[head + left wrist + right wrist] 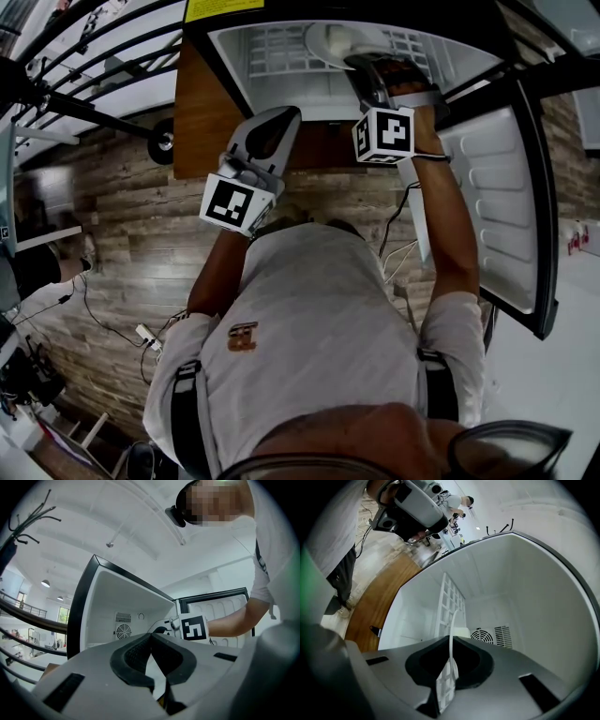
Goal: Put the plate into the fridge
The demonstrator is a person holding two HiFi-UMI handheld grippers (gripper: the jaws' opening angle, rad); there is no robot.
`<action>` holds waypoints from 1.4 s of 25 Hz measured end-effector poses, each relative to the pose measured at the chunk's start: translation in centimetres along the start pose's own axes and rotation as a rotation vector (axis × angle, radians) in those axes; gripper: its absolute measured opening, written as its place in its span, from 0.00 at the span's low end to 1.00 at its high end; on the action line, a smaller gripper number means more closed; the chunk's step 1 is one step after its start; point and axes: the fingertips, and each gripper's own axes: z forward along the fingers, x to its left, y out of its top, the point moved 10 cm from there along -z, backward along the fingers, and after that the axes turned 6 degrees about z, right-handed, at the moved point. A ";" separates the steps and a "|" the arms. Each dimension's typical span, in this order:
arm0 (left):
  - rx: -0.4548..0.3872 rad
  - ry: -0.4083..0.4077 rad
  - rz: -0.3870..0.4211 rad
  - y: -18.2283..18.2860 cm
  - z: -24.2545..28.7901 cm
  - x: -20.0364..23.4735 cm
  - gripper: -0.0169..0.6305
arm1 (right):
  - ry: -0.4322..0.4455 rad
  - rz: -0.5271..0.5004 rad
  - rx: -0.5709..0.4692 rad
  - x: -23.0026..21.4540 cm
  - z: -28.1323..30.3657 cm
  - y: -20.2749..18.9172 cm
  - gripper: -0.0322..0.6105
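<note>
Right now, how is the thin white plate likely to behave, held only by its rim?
The thin white round plate shows no sag in the right tongs, so it is probably stiff. Pinched only at its rim, it may pivot or slip. Its thinness suggests it is light, perhaps fragile.

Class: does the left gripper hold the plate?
No, the left gripper has its jaws together with nothing between them.
</note>
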 end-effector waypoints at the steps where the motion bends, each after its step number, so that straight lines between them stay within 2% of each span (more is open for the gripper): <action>1: 0.001 0.001 0.000 0.0 0.0 0.0 0.05 | 0.006 0.000 0.000 0.0 0.1 0.0 0.12; 9: 0.005 0.000 -0.002 -0.3 0.0 -0.2 0.05 | 0.060 0.011 -0.015 -0.1 0.3 -0.1 0.12; 17: 0.010 -0.024 0.007 -0.3 0.3 -0.8 0.05 | 0.120 0.070 -0.038 -0.7 -0.5 -0.2 0.12; 21: 0.011 -0.033 0.005 -0.3 0.5 -0.9 0.05 | 0.154 0.084 -0.034 -0.4 -0.4 -0.3 0.18; 27: 0.018 -0.046 -0.005 -0.7 0.8 -1.2 0.05 | 0.157 0.057 -0.011 0.6 -0.1 -0.6 0.22; 35: 0.018 -0.059 -0.001 -0.9 1.0 -1.3 0.05 | 0.067 0.043 -0.022 1.4 -0.7 -0.6 0.24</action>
